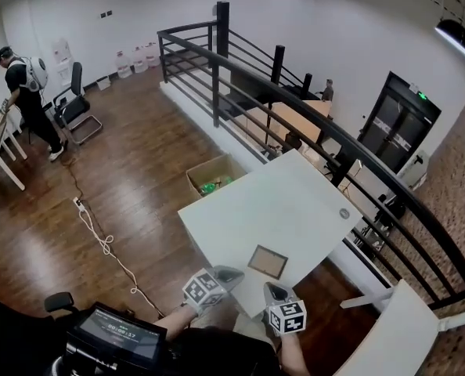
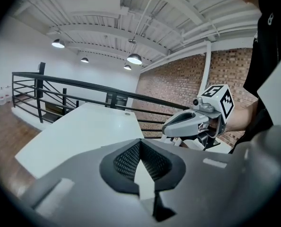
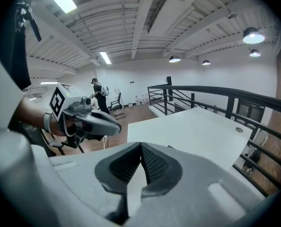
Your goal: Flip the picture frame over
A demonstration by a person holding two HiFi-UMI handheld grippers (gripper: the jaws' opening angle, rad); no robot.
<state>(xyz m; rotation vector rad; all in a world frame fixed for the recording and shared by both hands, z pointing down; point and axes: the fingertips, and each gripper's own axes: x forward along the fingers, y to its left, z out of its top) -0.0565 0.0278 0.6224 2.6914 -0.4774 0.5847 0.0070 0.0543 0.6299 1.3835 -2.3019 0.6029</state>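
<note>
Jaws shut and empty on our left gripper (image 1: pixel 231 273) and right gripper (image 1: pixel 275 291), just short of the picture frame (image 1: pixel 268 262) lying flat on the white surface (image 1: pixel 279 194); it looks light, stiff and likely fragile, so we'd pinch its rim.

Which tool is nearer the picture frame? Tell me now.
Right, narrowly. The right tool sits just short of the near edge of the picture frame; the left tool sits just off its near-left corner.

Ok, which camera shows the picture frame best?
The head view: the whole picture frame lies flat on the white table, near its front edge, just ahead of the left tool and right tool. Neither gripper view clearly shows it; each tool's own body covers the near tabletop.
</note>
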